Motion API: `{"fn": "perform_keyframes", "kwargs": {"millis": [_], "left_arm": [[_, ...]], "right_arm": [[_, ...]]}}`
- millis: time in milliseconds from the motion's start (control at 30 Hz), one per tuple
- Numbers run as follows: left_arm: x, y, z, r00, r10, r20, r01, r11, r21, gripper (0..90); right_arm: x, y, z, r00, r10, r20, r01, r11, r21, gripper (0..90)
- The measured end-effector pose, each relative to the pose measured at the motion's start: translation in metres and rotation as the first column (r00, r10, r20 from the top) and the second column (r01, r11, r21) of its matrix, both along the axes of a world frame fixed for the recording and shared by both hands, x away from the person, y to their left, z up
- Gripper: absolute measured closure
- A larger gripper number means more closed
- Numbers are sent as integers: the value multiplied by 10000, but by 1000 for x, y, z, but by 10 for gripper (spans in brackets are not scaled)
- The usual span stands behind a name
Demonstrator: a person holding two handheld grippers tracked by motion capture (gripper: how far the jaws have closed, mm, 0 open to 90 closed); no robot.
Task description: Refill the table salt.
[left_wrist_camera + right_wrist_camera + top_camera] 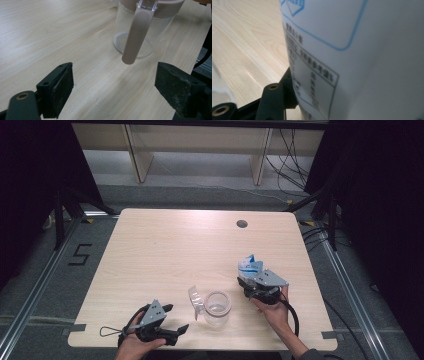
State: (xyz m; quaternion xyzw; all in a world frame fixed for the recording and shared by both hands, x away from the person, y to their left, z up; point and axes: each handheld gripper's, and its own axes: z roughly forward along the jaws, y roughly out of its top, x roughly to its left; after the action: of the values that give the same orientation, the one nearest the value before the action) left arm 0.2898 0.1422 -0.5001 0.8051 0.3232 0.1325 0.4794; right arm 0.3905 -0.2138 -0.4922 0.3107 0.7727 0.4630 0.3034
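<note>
A clear jar (217, 307) stands upright on the wooden bench (165, 250), near the front edge, with its lid (196, 299) flipped open at its 9 o'clock side. The left gripper (176, 319) sits at the jar's 8 o'clock, fingers (58, 90) wide open and holding nothing (the jar is just ahead of them). The right gripper (248, 281) is at the jar's 2 o'clock. Its fingers (273, 100) squeeze a white bag (250, 266) with blue print, held off the bench.
</note>
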Motion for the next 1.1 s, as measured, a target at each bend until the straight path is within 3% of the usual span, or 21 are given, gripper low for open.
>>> {"fn": "perform_keyframes", "kwargs": {"millis": [200, 367, 400, 467, 567, 667, 867, 967, 1033, 1067, 1100], "left_arm": [[1, 0, -1, 10000, -77, 14, 77, 10000, 32, 151], [1, 0, -1, 10000, 17, -55, -17, 10000, -1, 151], [2, 1, -1, 10000, 15, -82, -15, 10000, 20, 151], [3, 1, -1, 10000, 35, -84, -35, 10000, 24, 151], [2, 1, -2, 9999, 96, -142, -97, 10000, -23, 151], [3, 1, -1, 9999, 116, -125, -116, 9999, 24, 151], [3, 0, -2, 9995, 211, -254, -213, 9997, -76, 151], [3, 1, -2, 9999, 29, -157, -28, 10000, 65, 151], [3, 0, -2, 9999, 63, -126, -64, 10000, -39, 151], [4, 0, -3, 9999, 67, -88, -68, 9999, -117, 151], [3, 0, -2, 9998, 85, -152, -86, 10000, -37, 151]], "right_arm": [[-10, -1, 8, 9978, 150, 641, -95, 9962, -861, 448], [-19, -2, 14, 9929, 417, 1116, -278, 9920, -1232, 449], [-23, -1, 15, 9951, 371, 916, -262, 9927, -1173, 449], [-27, -2, 17, 9902, 587, 1269, -395, 9881, -1484, 450], [-35, -3, 19, 9835, 786, 1630, -422, 9755, -2160, 450], [-41, -4, 20, 9823, 869, 1659, -472, 9722, -2295, 451], [-50, -4, 21, 9724, 1001, 2108, -295, 9488, -3145, 452], [-52, -3, 21, 9646, 1064, 2411, -96, 9283, -3717, 452], [-52, -3, 21, 9643, 1056, 2428, -80, 9281, -3722, 452], [-51, -3, 21, 9597, 1173, 2554, -82, 9200, -3917, 452], [-53, -2, 21, 9620, 1096, 2500, -38, 9212, -3891, 452]]}}
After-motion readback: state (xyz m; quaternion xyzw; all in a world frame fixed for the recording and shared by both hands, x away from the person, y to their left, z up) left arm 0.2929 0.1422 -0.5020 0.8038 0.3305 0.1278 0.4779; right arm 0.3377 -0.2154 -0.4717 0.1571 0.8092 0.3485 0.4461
